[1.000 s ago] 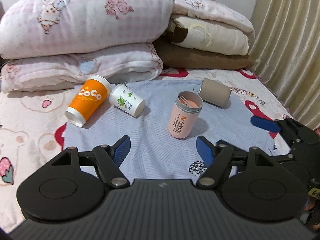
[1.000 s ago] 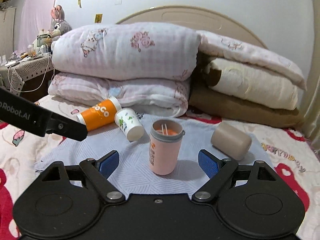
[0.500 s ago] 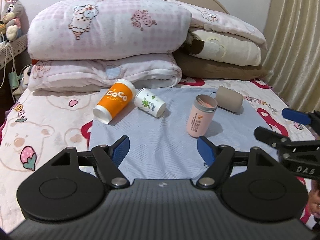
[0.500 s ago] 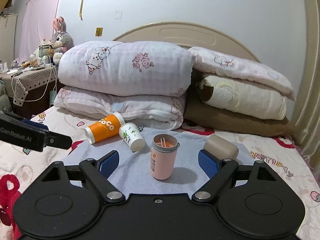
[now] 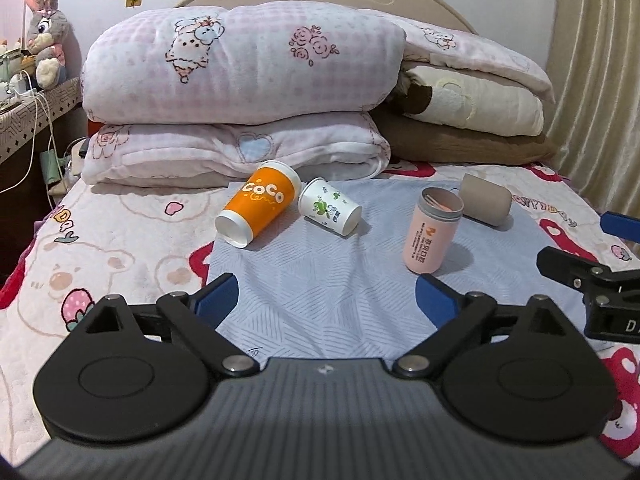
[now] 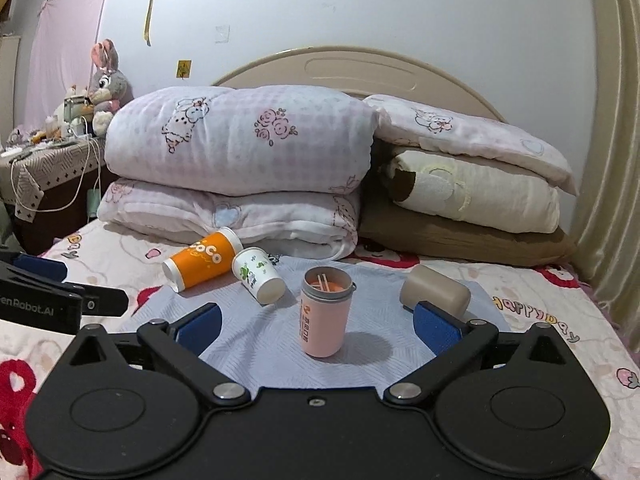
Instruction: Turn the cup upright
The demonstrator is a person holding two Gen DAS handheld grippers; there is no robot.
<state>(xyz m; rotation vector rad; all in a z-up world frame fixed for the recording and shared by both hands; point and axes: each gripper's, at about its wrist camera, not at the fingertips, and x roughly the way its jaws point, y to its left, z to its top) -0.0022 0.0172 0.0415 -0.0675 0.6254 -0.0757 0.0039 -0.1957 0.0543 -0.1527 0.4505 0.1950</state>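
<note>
Both the left gripper [image 5: 326, 300] and right gripper [image 6: 316, 322] stood wide, empty. The orange cup [image 5: 258, 208] lay tipped, far left on the bed [image 5: 120, 240]; probably light, crushable paper, best taken mid-wall.

Place: home bedroom
Signs: bed [image 6: 520, 300] with curved headboard [image 6: 360, 68], folded quilts [image 6: 240, 140], plush rabbit [image 6: 106, 76], curtain [image 5: 600, 80]

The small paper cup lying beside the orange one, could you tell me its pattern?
The small paper cup is white with green leaf prints, clearest in the left wrist view.
</note>
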